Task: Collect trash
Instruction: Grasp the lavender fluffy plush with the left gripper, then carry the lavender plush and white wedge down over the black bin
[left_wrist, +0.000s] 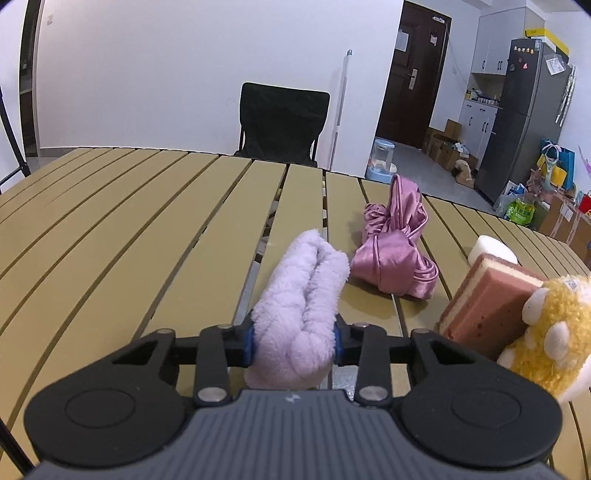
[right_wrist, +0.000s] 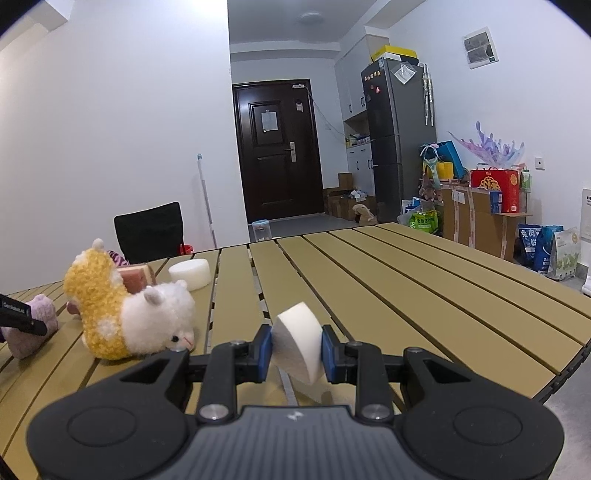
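Left gripper (left_wrist: 294, 341) clamps the fluffy lilac cloth (left_wrist: 299, 314). Pink satin bundle (left_wrist: 393, 251) lies at its two o'clock. Right gripper (right_wrist: 296, 352) grips a white foam wedge (right_wrist: 297, 343).

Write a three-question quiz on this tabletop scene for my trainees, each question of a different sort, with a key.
1. True or false: the left gripper is shut on the fluffy lilac cloth.
2. What does the right gripper hold? A a plush alpaca; B a white foam piece; C a pink satin bundle.
3. Fill in: the layered sponge leans beside the yellow and white plush ____.

Key: 1 true. 2 B, the white foam piece. 3 alpaca.
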